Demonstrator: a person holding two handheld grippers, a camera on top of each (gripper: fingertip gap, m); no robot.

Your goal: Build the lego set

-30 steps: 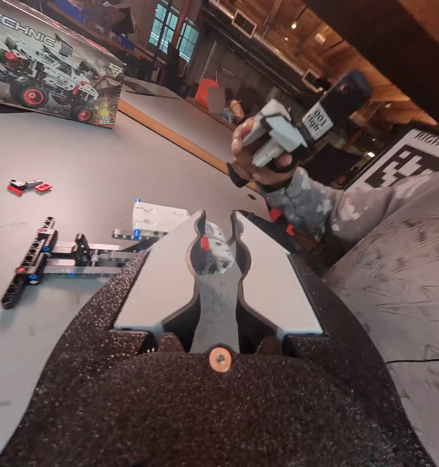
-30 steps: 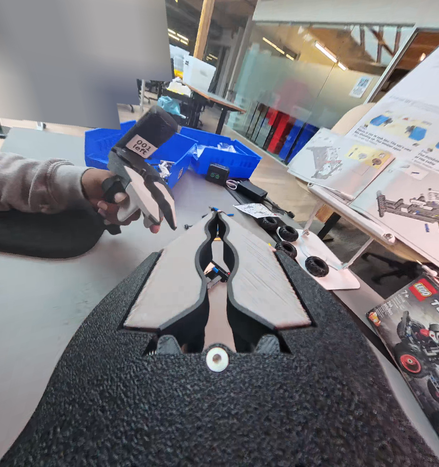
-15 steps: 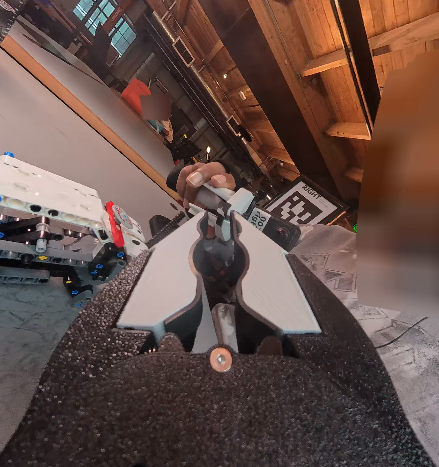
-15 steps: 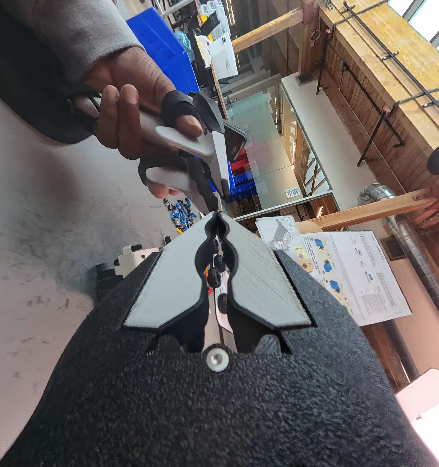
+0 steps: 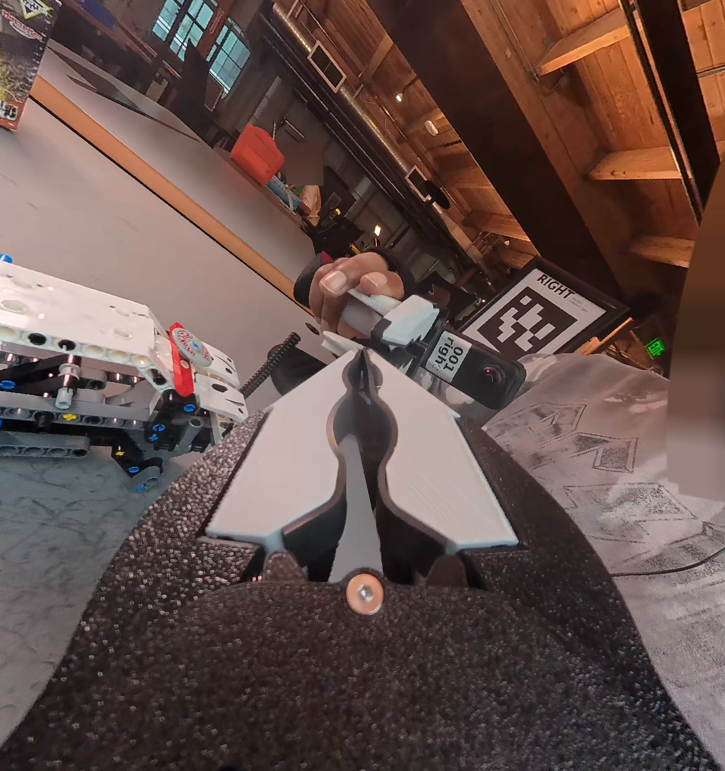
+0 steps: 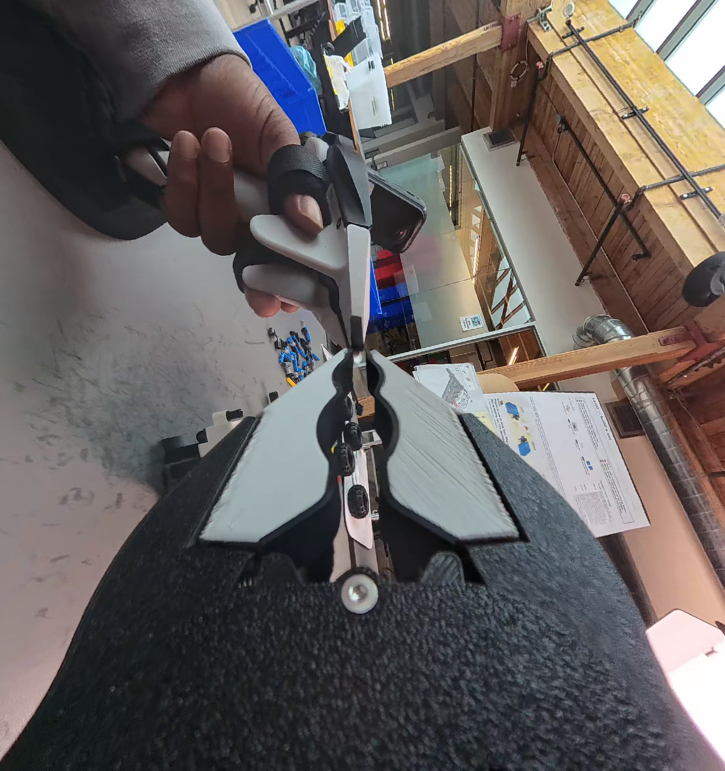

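So a second ago the two grippers were well apart with the views mostly level on the table, and now both are rolled hard over and meeting tip to tip. The left gripper (image 5: 363, 354) had a clear gap between its fingers before, but its tips are pinched together now, right up against the right gripper (image 6: 358, 354), which has a tiny light piece (image 6: 357, 356) at its tips. In the left view the half-built lego truck (image 5: 102, 375) went from small and far off to big and close, and the box (image 5: 6, 62) slid almost out of frame.
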